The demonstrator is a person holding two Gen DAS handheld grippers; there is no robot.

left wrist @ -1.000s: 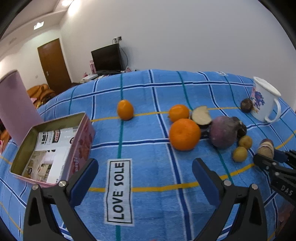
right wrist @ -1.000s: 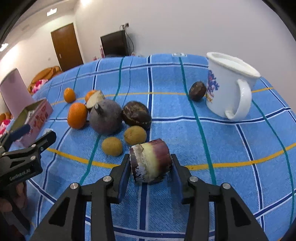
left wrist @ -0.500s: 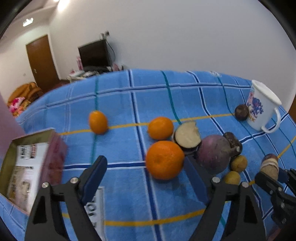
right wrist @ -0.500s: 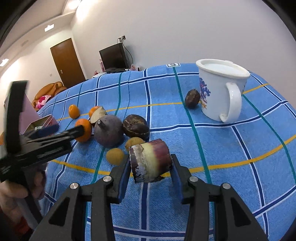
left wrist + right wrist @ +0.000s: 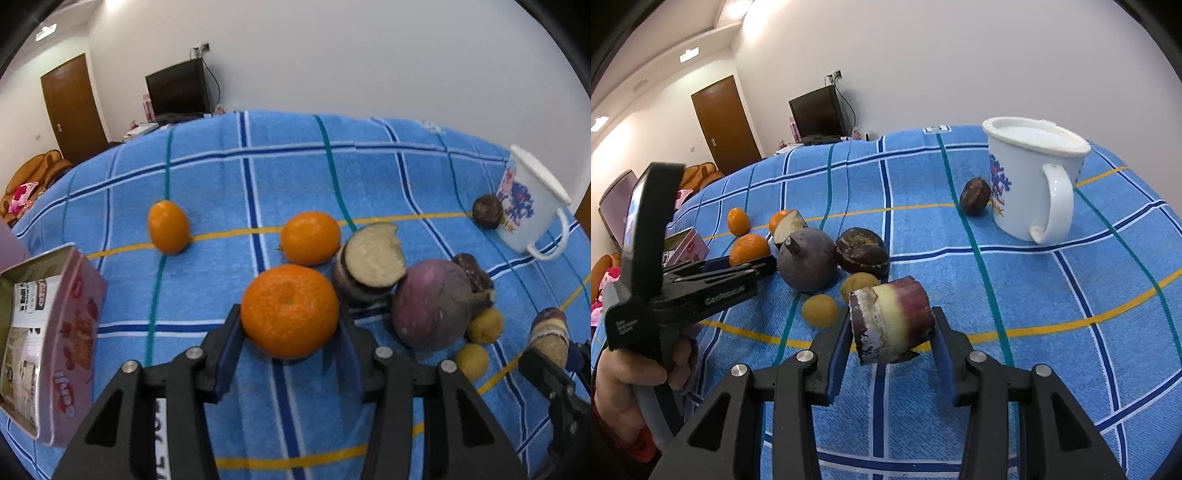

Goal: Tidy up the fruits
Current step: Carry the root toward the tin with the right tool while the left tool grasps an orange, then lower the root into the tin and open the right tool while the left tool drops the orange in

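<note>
Open cloth: the blue checked cloth [image 5: 207, 288] lies bare between the pink box [image 5: 62, 332] and the large orange [image 5: 290, 310].
Crowded middle: cut purple piece [image 5: 369, 258], round purple fruit [image 5: 432, 302] and dark brown fruit [image 5: 862, 251] sit touching, blocking passage.
Small obstacles: two yellow fruits [image 5: 820, 310] just beside them.
Right side: wide clear cloth before the white mug [image 5: 1034, 181], dark nut [image 5: 975, 195] against it.
Far left: small orange [image 5: 168, 227] stands alone.

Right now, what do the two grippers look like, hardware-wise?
Both match: black angular plastic linkage arms with silver pivot bolts and blue pads. The left gripper has white lettering on its side, a pistol-style handle and a flat black panel on top. Right gripper: no cables visible.
</note>
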